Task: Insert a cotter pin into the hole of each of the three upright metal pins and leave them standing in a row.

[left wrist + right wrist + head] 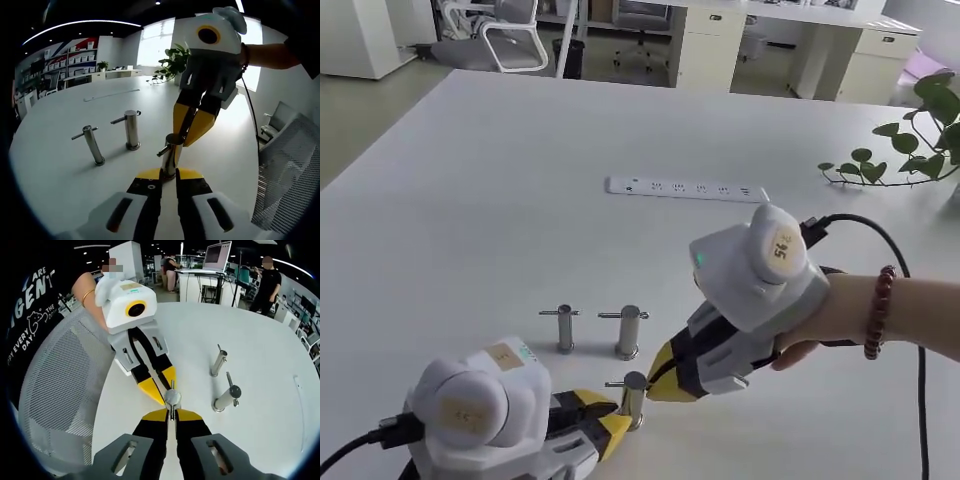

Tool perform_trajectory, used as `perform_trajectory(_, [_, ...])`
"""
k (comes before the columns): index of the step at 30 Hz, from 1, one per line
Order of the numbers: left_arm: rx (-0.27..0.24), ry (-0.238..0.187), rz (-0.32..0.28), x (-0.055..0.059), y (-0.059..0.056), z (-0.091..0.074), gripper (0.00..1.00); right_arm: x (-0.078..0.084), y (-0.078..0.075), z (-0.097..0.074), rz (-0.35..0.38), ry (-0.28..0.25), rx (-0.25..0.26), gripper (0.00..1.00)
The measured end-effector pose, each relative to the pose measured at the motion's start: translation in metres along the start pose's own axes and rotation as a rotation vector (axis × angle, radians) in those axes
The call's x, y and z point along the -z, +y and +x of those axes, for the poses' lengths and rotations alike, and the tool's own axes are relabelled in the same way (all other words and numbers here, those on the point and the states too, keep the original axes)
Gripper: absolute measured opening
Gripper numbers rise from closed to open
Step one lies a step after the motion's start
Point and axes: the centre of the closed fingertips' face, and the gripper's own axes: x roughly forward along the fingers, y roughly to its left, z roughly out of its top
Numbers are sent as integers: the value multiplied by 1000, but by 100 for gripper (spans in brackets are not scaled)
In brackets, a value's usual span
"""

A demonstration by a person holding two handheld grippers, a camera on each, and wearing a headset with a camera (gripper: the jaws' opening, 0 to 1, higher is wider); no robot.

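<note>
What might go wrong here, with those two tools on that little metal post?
The left tool grips the nearest pin low down while the right tool works the cotter pin near its top, so it might tilt or slip. The middle pin and far pin, already fitted, stand close by; a stray nudge might topple them.

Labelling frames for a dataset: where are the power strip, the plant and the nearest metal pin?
power strip (686, 188), head view, top face middle.
plant (906, 143), head view, a leaf.
nearest metal pin (634, 400), head view, its shaft.
</note>
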Motion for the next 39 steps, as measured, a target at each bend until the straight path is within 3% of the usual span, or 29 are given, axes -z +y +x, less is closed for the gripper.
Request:
perform_trajectory(12, [0, -4, 5, -2, 0, 2, 10, 4, 0, -10, 13, -1, 13, 0])
perform_trajectory(34, [-1, -2, 10, -3, -1, 4, 13, -2, 0, -4, 31, -11, 10, 0])
perform_trajectory(39, [-9, 8, 8, 0, 3, 2, 20, -3, 0, -5, 43, -21, 16, 9])
